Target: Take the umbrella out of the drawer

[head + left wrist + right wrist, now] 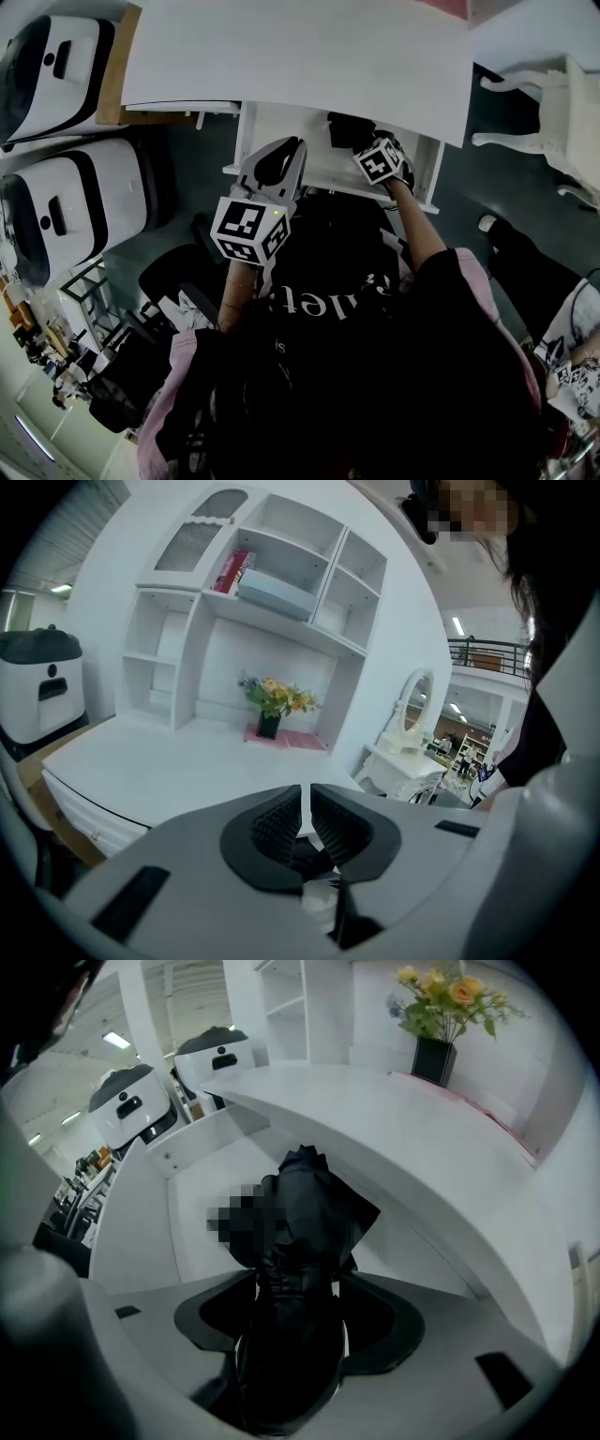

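Right gripper (298,1283) sits wide open around the umbrella (305,1208) in the drawer (246,141); pinching only loose fabric risks a slip, or a snag under the counter (300,56) edge.

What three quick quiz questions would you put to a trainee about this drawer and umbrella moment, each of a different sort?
1. Multiple choice: what stands between the right gripper's jaws? A, a towel. B, a black umbrella. C, a bottle.
2. True or false: the left gripper has its jaws together with nothing between them.
3. Fill the gap: the umbrella lies inside an open white ____.

Key: 1 B. 2 true. 3 drawer.
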Available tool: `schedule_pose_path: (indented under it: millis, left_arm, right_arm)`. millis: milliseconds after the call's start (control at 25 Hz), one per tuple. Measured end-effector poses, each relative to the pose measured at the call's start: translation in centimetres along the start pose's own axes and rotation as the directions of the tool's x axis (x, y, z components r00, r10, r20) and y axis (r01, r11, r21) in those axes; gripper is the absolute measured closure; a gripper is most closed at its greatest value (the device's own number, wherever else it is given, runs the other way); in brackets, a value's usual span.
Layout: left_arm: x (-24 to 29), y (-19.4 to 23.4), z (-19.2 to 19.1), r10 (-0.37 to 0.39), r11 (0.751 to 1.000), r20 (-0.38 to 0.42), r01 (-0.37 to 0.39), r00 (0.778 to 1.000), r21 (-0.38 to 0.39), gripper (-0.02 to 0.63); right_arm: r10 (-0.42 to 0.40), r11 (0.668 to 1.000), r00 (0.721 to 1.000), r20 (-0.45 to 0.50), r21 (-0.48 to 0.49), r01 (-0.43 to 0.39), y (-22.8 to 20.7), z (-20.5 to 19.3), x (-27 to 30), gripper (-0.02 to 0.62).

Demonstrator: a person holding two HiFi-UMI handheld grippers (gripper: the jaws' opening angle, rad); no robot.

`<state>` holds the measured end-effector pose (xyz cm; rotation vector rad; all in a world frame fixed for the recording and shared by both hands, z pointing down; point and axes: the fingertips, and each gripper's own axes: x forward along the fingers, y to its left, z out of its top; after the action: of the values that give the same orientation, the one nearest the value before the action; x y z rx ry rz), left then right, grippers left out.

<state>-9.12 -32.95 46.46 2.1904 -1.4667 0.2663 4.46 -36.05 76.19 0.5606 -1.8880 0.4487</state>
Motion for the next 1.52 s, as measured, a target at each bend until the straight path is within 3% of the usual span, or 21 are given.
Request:
schedule_pose_path:
  millis: [480, 840, 1200, 1520]
  left_arm:
    - [-0.9, 1.8, -0.5, 0.108, 0.993, 0.001, -0.108, 0.994, -0.048, 0.565]
    - [-2.2, 2.6, -0.7, 0.126, 0.99, 0.009, -0.126, 0.992, -0.057, 0.565]
    - [-4.2, 3.6, -0.8, 0.122, 0.991, 0.027, -0.121, 0.992, -0.05, 0.565]
    - [-5.7, 4.1, -1.4, 0.092, 0.995, 0.033, -0.09, 0.995, -0.046, 0.565]
  right_arm:
    - [-0.029, 0.999, 0.996, -0.088, -0.017, 0.028, -0.4, -0.7, 4.1, 0.313]
    - [0.0, 1.0, 0.995, -0.1, 0.008, 0.001, -0.3, -0.5, 4.0, 0.314]
    - [0.004, 0.989, 0.995, -0.105, -0.15, -0.019, 2.1, -0.4, 0.9, 0.314]
    - [0.012, 0.982, 0.996, -0.09, -0.187, -0.029, 4.0, 1.0, -3.4, 0.314]
